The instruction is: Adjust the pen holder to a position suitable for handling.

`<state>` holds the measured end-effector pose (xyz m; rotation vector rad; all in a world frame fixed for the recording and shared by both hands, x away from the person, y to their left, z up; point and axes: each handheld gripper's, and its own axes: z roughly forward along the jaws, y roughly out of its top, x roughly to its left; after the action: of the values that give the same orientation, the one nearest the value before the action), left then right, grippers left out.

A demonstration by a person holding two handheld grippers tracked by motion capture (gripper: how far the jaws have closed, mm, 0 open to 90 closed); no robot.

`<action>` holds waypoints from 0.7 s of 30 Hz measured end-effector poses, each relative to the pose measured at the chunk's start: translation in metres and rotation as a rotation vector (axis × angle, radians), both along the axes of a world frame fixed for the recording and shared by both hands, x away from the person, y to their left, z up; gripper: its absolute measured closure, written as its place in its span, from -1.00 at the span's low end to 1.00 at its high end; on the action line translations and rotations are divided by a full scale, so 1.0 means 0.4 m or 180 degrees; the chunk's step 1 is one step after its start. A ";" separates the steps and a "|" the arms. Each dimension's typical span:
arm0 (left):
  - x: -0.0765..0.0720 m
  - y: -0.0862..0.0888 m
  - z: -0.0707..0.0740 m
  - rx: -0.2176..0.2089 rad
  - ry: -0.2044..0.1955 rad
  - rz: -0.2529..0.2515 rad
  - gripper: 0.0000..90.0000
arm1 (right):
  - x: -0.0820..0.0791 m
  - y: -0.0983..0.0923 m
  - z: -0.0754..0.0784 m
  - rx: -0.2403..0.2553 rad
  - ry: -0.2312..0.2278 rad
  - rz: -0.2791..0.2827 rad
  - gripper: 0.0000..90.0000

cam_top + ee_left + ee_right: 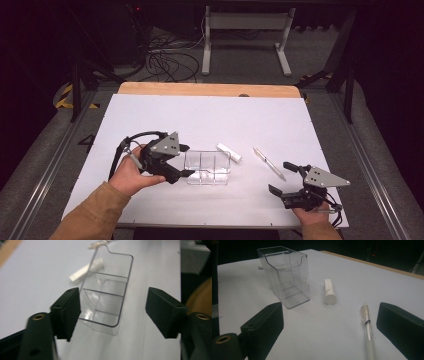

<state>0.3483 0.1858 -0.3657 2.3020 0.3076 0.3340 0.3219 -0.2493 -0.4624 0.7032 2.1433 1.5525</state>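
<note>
The clear divided box (208, 167) stands mid-tabletop (150, 115), light enough that the left tongs (184, 160), spread wide at its 9 o'clock, could tip or shove it. The right tongs (282, 177), also apart, hover at 4 o'clock, near the pen (269, 163); a white cylinder (229, 152) lies at the box's 2 o'clock.

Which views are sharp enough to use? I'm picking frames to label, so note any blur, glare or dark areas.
High view: white table evenly lit, surroundings dark, clear holder faint. Left gripper view: soft blur throughout, glints on the holder's edges. Right gripper view: sharpest, pen and white cylinder crisp, background black.
</note>
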 end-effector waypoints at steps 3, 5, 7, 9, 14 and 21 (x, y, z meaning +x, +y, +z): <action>-0.030 0.028 -0.016 -0.0238 -0.0038 0.0192 -0.50 | -0.004 0.006 0.012 -0.0042 -0.0048 -0.0004 -0.85; -0.044 0.046 -0.026 -0.0333 -0.0037 0.0302 -0.52 | -0.005 0.008 0.015 -0.0035 -0.0052 -0.0004 -0.85; -0.057 0.064 -0.035 -0.0434 -0.0056 0.0456 -0.52 | -0.006 0.011 0.019 -0.0047 -0.0068 0.0009 -0.86; -0.062 0.076 -0.040 -0.0537 -0.0034 0.0498 -0.55 | -0.006 0.014 0.020 -0.0078 -0.0071 0.0008 -0.86; -0.072 0.089 -0.050 -0.0583 -0.0054 0.0537 -0.56 | -0.005 0.018 0.023 -0.0098 -0.0072 0.0008 -0.85; -0.104 0.114 -0.069 -0.0740 -0.0197 0.0740 -0.57 | -0.008 0.019 0.038 -0.0117 -0.0063 -0.0008 -0.79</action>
<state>0.3066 0.2312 -0.3932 2.0272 0.5554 0.4599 0.3185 -0.2415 -0.4471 0.6752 2.1502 1.5086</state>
